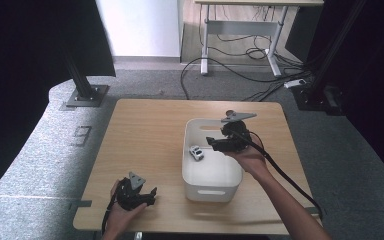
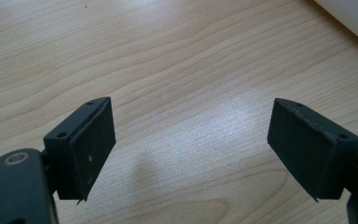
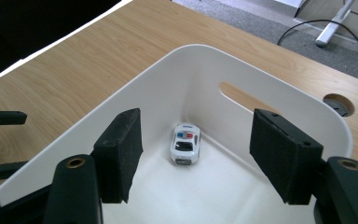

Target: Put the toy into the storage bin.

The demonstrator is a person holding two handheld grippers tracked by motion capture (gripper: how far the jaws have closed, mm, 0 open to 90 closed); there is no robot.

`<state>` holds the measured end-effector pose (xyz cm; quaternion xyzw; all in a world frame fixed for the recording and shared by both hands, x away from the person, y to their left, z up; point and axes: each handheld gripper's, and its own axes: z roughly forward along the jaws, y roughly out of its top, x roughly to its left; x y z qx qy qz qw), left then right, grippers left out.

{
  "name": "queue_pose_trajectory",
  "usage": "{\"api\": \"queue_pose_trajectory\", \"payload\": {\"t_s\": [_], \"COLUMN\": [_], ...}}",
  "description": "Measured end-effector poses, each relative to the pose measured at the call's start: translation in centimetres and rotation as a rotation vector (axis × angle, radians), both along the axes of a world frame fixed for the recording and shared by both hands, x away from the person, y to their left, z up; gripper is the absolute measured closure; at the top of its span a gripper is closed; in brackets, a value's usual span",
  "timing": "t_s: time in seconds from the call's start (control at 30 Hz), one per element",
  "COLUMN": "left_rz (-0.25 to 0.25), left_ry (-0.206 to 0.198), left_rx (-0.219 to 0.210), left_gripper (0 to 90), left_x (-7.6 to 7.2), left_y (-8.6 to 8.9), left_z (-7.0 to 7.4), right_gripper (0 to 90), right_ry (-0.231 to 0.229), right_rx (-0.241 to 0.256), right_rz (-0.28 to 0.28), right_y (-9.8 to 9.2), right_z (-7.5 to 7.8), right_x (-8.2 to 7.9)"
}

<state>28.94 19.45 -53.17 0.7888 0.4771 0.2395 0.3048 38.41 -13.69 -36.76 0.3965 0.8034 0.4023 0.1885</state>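
Observation:
A small white toy police car [image 1: 196, 152] [image 3: 185, 144] lies on the floor of a white plastic bin [image 1: 211, 184] [image 3: 261, 77], near its left wall in the high view. My right gripper [image 1: 215, 144] [image 3: 196, 154] hovers over the bin with its jaws open and nothing between them; the car sits below and ahead of them. At the table's near left corner, my left gripper [image 1: 152, 195] [image 2: 191, 149] is held low over bare wood, open and empty.
The wooden table [image 1: 145, 135] carries the bin right of centre. A cable hole [image 3: 338, 103] sits in the tabletop beyond the bin. Black frame posts, a desk and floor cables lie beyond the table's far edge.

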Motion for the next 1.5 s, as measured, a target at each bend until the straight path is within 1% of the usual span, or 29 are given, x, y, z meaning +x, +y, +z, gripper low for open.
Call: {"api": "queue_pose_trajectory", "payload": {"t_s": [0.07, 0.3, 0.43, 0.57, 0.63, 0.77, 0.93, 1.13, 1.27, 1.5], "left_rz": [0.000, 0.005, 0.005, 0.004, 0.003, 0.003, 0.004, 0.008, 0.007, 0.004], "left_ry": [0.002, 0.003, 0.002, 0.005, 0.007, 0.008, 0.006, 0.008, 0.009, 0.011], "left_rx": [0.002, -0.001, 0.000, 0.000, 0.001, 0.004, 0.001, 0.001, 0.002, 0.004], "left_gripper": [15.1, 15.1, 15.1, 15.1, 15.2, 15.2, 15.1, 15.1, 15.1, 15.1], "left_x": [0.0, 0.0, 0.0, 0.0, 0.0, 0.0, 0.0, 0.1, 0.1, 0.1], "left_y": [0.0, 0.1, 0.0, 0.0, 0.0, -0.1, -0.1, 0.0, -0.1, -0.1], "left_z": [0.0, -0.1, 0.0, -0.1, -0.1, -0.1, -0.1, -0.2, -0.2, -0.3], "right_gripper": [33.8, 33.8, 34.8, 34.8, 34.9, 34.8, 34.7, 34.7, 34.6, 34.1], "right_ry": [-0.013, -0.045, -0.093, -0.118, -0.124, -0.136, -0.144, -0.141, -0.128, -0.112], "right_rx": [-0.001, 0.022, 0.051, 0.085, 0.097, 0.103, 0.132, 0.173, 0.178, 0.167], "right_rz": [-0.011, -0.045, -0.079, -0.108, -0.120, -0.125, -0.134, -0.158, -0.166, -0.178], "right_y": [-0.6, -3.2, -5.2, -7.3, -8.0, -9.3, -10.9, -12.7, -13.5, -14.1], "right_z": [0.0, 0.0, -0.2, -0.7, -0.9, -1.6, -2.7, -4.5, -5.5, -6.6], "right_x": [-0.3, -1.4, -2.4, -3.2, -3.5, -4.3, -5.3, -6.4, -6.8, -6.7]}}
